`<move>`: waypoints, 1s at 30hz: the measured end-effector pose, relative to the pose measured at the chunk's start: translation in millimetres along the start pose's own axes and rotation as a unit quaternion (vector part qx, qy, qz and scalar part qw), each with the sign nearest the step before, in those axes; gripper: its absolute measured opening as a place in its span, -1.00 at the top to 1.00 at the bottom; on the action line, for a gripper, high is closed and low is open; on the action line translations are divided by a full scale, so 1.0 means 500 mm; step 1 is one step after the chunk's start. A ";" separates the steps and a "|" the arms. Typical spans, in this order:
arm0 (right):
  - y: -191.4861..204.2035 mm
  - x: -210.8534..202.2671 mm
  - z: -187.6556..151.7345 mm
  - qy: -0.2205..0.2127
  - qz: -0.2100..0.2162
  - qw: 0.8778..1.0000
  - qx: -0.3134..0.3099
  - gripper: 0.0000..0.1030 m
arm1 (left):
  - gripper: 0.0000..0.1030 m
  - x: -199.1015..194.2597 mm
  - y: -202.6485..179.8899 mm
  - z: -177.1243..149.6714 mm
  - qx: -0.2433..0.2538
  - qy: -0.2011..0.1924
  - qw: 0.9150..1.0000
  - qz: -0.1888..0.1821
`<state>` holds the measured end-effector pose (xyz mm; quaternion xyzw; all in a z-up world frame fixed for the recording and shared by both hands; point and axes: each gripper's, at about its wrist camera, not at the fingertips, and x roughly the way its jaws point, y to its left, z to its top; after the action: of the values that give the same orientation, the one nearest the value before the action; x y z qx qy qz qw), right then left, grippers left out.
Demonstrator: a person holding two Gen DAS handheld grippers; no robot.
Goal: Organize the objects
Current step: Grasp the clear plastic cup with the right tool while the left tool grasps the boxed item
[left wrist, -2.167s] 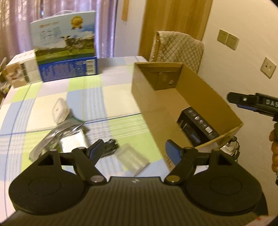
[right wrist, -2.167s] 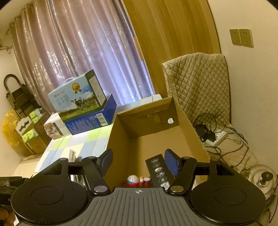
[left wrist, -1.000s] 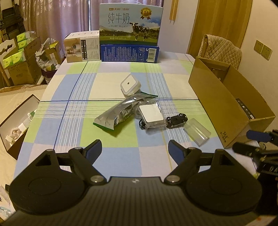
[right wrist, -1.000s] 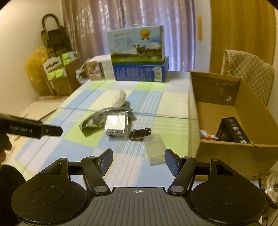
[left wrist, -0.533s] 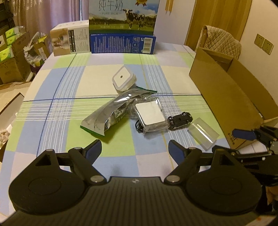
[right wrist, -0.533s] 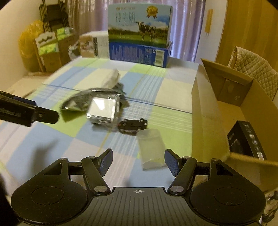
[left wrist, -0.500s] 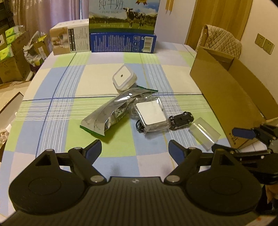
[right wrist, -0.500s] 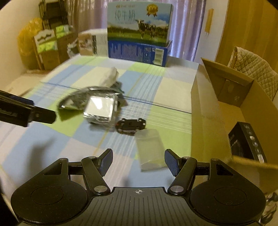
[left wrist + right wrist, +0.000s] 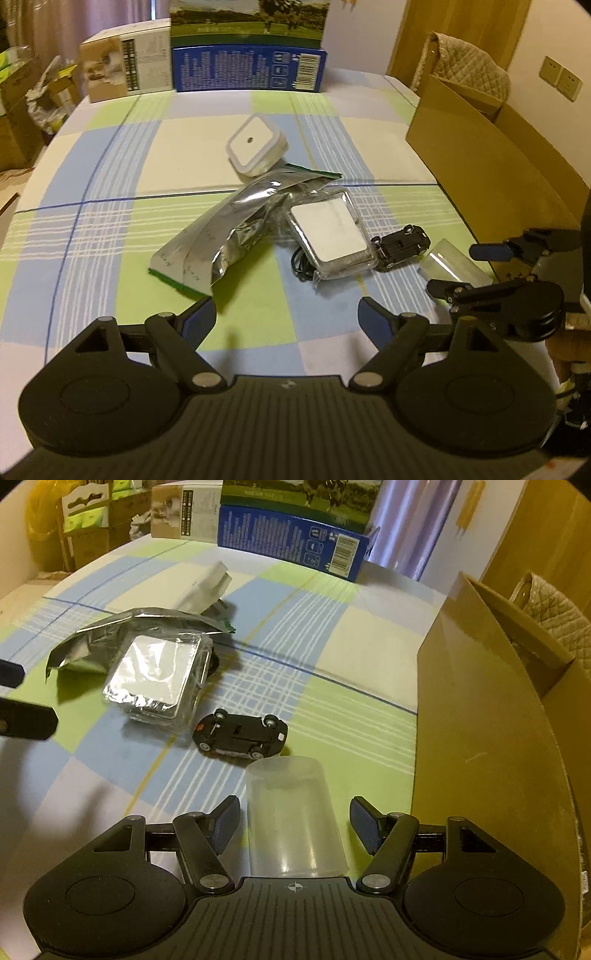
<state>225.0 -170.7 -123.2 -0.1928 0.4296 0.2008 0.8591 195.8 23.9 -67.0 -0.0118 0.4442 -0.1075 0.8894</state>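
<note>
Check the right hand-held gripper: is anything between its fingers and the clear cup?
Nothing visible. The right hand-held gripper is open, and the cup lies on its side between the fingers with no contact yet. The toy car lies just beyond the cup's far end, out of the way.

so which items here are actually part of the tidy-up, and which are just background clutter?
In play:
clear plastic cup, lying between the open right tongs
toy car, flipped over
wrapped square packet
foil bag
white square plug-in
cardboard box
left tongs, open

Probably background:
milk carton
beige box
quilted chair
</note>
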 end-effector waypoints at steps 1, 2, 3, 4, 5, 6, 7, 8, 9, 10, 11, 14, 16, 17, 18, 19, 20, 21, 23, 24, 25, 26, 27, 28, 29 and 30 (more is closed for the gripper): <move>-0.001 0.002 0.001 0.001 0.005 1.000 0.003 -0.19 | -0.57 0.005 0.000 0.002 0.002 0.000 1.000 -0.005; -0.002 0.002 0.000 0.000 0.012 1.000 0.007 0.04 | -0.57 0.011 0.000 0.004 0.003 0.001 1.000 -0.010; 0.002 0.000 0.001 0.000 0.015 1.000 0.008 0.06 | -0.57 0.015 0.000 0.007 0.003 0.001 1.000 -0.012; 0.003 -0.003 0.000 -0.001 0.020 1.000 0.010 0.06 | -0.57 0.019 0.000 0.010 0.002 0.000 1.000 -0.014; 0.007 -0.007 0.001 -0.002 0.027 1.000 0.013 0.06 | -0.57 0.023 -0.001 0.014 -0.001 -0.001 1.000 -0.017; 0.010 -0.008 0.001 -0.001 0.035 0.999 0.016 0.06 | -0.57 0.028 -0.001 0.017 -0.003 -0.001 1.000 -0.017; 0.010 -0.010 0.001 -0.001 0.040 0.999 0.022 0.06 | -0.57 0.032 -0.003 0.020 -0.004 -0.001 1.000 -0.018; 0.009 -0.014 0.000 -0.003 0.044 0.999 0.029 0.06 | -0.57 0.037 -0.007 0.025 -0.004 -0.002 1.000 -0.019; 0.008 -0.018 -0.002 -0.005 0.044 0.998 0.033 0.06 | -0.57 0.042 -0.010 0.029 -0.004 -0.002 1.000 -0.020; 0.007 -0.022 -0.004 -0.007 0.044 0.998 0.038 0.06 | -0.57 0.049 -0.016 0.035 -0.004 -0.002 1.000 -0.023; 0.004 -0.026 -0.006 -0.010 0.044 0.998 0.045 0.06 | -0.57 0.056 -0.022 0.040 -0.004 -0.002 1.000 -0.023; -0.003 -0.037 -0.011 -0.020 0.041 0.997 0.060 0.06 | -0.57 0.082 -0.045 0.055 -0.006 -0.006 1.000 -0.019; -0.008 -0.040 -0.014 -0.023 0.040 0.997 0.067 0.06 | -0.58 0.100 -0.058 0.065 -0.013 -0.005 1.000 -0.014; -0.011 -0.040 -0.017 -0.023 0.040 0.997 0.070 0.06 | -0.58 0.109 -0.065 0.069 -0.018 -0.005 1.000 -0.009; -0.014 -0.038 -0.018 -0.021 0.039 0.996 0.072 0.06 | -0.58 0.117 -0.071 0.072 -0.021 -0.006 1.000 -0.003; -0.016 -0.038 -0.020 -0.020 0.040 0.996 0.075 0.06 | -0.58 0.125 -0.078 0.075 -0.024 -0.007 1.000 0.004; -0.018 -0.036 -0.022 -0.019 0.041 0.996 0.078 0.06 | -0.58 0.130 -0.082 0.077 -0.026 -0.009 1.000 0.008; -0.020 -0.036 -0.024 -0.018 0.042 0.996 0.081 0.06 | -0.58 0.136 -0.086 0.078 -0.029 -0.013 0.999 0.011; -0.022 -0.035 -0.026 -0.018 0.044 0.995 0.083 0.06 | -0.50 0.150 -0.090 0.080 -0.032 -0.009 0.999 0.030; -0.023 -0.036 -0.027 -0.018 0.046 0.995 0.085 0.06 | -0.39 0.155 -0.090 0.080 -0.034 -0.007 0.999 0.039; -0.024 -0.036 -0.027 -0.019 0.048 0.995 0.086 0.06 | -0.33 0.159 -0.088 0.078 -0.037 -0.005 0.998 0.047; -0.025 -0.037 -0.028 -0.020 0.049 0.995 0.087 0.06 | -0.26 0.160 -0.083 0.075 -0.039 -0.002 0.998 0.053; -0.025 -0.038 -0.028 -0.019 0.052 0.995 0.089 0.06 | -0.08 0.159 -0.080 0.070 -0.042 0.000 0.998 0.051; -0.024 -0.038 -0.029 -0.018 0.055 0.994 0.090 0.06 | 0.01 0.153 -0.079 0.065 -0.042 0.000 0.998 0.050; -0.022 -0.041 -0.029 -0.018 0.058 0.994 0.090 0.06 | 0.02 0.144 -0.079 0.058 -0.038 0.002 0.998 0.052; -0.020 -0.044 -0.030 -0.019 0.060 0.994 0.089 0.06 | 0.07 0.134 -0.080 0.051 -0.034 0.002 0.998 0.053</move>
<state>208.1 -190.5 -111.8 -0.0857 0.4397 0.2163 0.8675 247.6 -30.3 -99.8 -0.0184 0.4498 -0.0448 0.8918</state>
